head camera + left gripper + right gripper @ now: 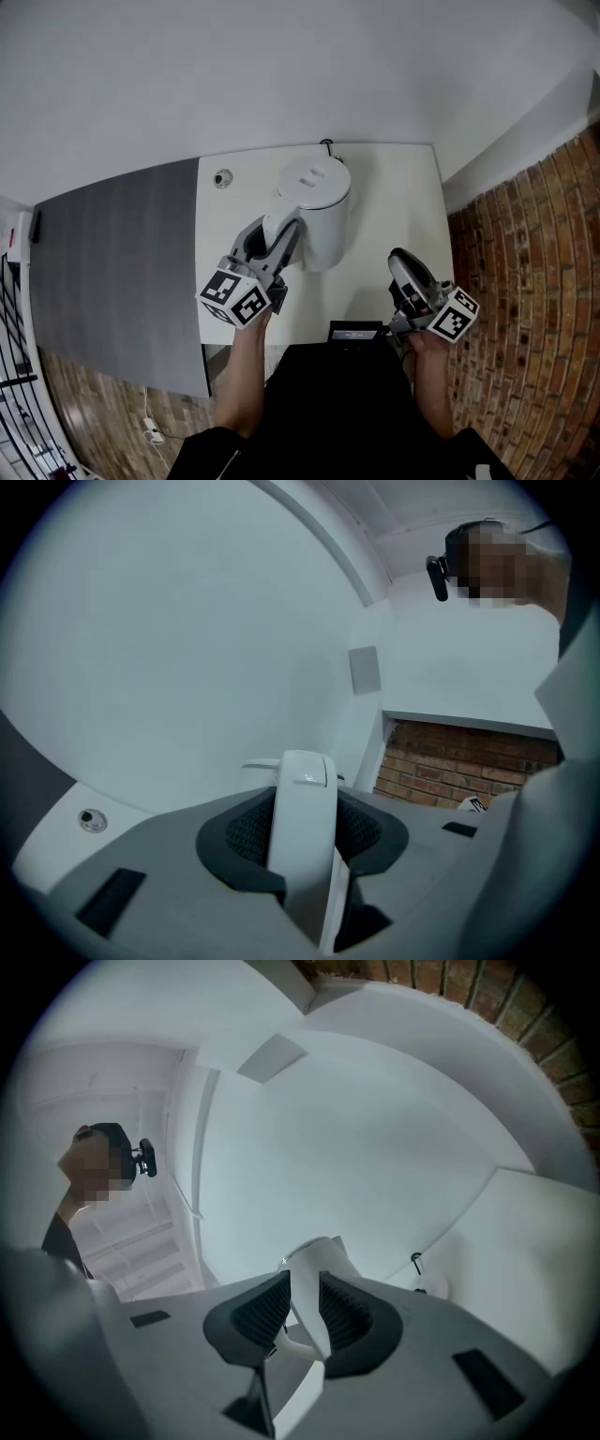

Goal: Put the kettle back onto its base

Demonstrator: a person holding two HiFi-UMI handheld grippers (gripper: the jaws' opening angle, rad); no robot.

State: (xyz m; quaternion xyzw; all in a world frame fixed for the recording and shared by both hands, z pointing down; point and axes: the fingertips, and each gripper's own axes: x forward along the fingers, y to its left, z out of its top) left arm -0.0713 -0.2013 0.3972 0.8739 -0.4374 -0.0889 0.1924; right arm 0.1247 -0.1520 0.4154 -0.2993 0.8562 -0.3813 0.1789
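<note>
A white kettle (317, 202) is over the middle of the white table (394, 202). My left gripper (286, 246) is shut on its handle (302, 827), which fills the gap between the dark pads (246, 832). In the right gripper view a small white base (427, 1286) with a black cord (415, 1260) lies at the table's far edge, right of the kettle (309, 1260). In the head view the kettle hides the base; only the cord (326, 144) shows. My right gripper (401, 261) hovers to the kettle's right, jaws a little apart, holding nothing.
A small round metal fitting (222, 178) sits in the table's back left corner. A black object (354, 331) lies at the near edge. A grey panel (122, 272) borders the table on the left, brick flooring (525, 253) on the right.
</note>
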